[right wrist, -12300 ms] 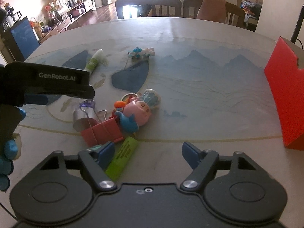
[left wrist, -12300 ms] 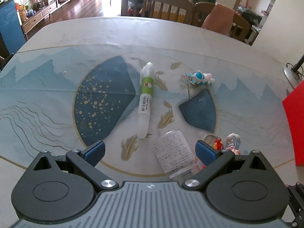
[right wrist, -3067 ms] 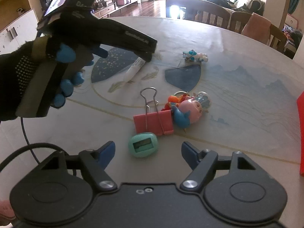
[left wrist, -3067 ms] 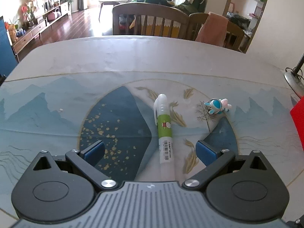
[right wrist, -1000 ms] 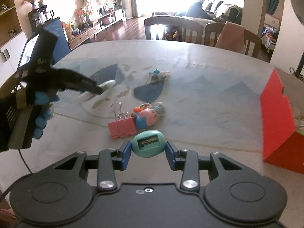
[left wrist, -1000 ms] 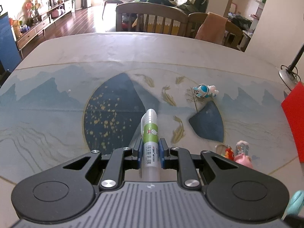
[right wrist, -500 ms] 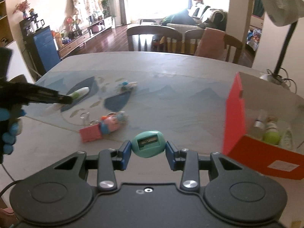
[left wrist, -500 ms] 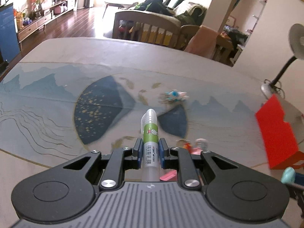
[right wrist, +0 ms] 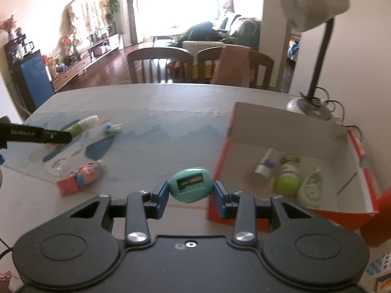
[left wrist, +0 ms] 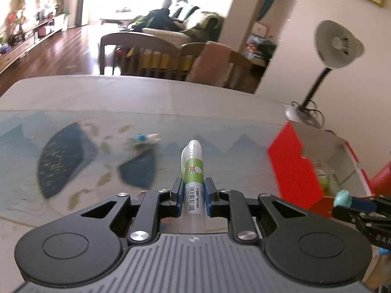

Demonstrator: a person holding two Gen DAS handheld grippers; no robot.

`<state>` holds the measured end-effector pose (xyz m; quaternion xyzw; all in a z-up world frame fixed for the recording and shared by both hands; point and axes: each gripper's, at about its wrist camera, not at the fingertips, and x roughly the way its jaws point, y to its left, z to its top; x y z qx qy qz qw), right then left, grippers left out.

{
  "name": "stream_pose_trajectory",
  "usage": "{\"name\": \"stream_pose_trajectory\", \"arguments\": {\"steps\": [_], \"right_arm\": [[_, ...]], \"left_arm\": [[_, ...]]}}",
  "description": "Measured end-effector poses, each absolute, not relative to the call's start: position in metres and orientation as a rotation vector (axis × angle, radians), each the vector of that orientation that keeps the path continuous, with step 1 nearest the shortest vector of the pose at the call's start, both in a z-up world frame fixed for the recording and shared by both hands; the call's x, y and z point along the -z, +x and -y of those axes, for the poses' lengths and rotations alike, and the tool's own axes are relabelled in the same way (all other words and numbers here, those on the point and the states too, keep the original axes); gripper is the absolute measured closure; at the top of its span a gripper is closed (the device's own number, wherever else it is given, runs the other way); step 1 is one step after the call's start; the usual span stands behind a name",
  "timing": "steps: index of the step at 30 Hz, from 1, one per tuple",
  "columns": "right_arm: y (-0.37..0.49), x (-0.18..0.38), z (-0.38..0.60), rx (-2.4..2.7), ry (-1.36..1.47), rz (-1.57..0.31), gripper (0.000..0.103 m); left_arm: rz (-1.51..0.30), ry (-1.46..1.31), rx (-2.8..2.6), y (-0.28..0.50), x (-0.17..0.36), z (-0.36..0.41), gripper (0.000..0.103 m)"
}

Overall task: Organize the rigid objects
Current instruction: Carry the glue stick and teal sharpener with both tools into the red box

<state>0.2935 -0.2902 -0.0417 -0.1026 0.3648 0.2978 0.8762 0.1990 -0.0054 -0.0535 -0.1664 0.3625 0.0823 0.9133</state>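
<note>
Now the left gripper [left wrist: 193, 194] has its two blue pads [left wrist: 177, 193] squeezed tight on a pen [left wrist: 193, 171], held up above the table [left wrist: 171, 102]. The pen has a clear cap and a green label with a little white rabbit on it. Lower down there is a white strip with a barcode and small print that is too tiny to read. The pen points to 12 o'clock.

The right gripper [right wrist: 191, 194] has its blue pads [right wrist: 161, 194] pressed on both sides of a teal pencil sharpener [right wrist: 190, 185]. The dark blade slot faces the camera. The sharpener hangs in the air just beside the near left corner of the red box [right wrist: 288, 216].

The red box sits at 3 o'clock on the table and is white inside. In it lie a small white tube [right wrist: 264, 167], a bottle with a green cap [right wrist: 288, 179] and a clear packet [right wrist: 310, 189], close together.

At 9 o'clock on the table are a red clip [right wrist: 67, 186] touching a pink pig toy [right wrist: 89, 169]. Farther back lies a small blue and white toy [right wrist: 111, 128].

In the right view, white letters on the side of the left gripper look like "GenRobot.AI", a bit blurry.

A grey lamp [right wrist: 310, 9] stands behind the box.
</note>
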Motion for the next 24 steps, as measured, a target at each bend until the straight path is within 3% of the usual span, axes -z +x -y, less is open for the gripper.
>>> {"name": "stream_pose_trajectory", "arguments": {"steps": [24], "right_arm": [[0.382, 0.065, 0.405, -0.443, -0.142, -0.789, 0.065]], "left_arm": [[-0.741, -0.268, 0.091, 0.297, 0.018, 0.155, 0.086]]}}
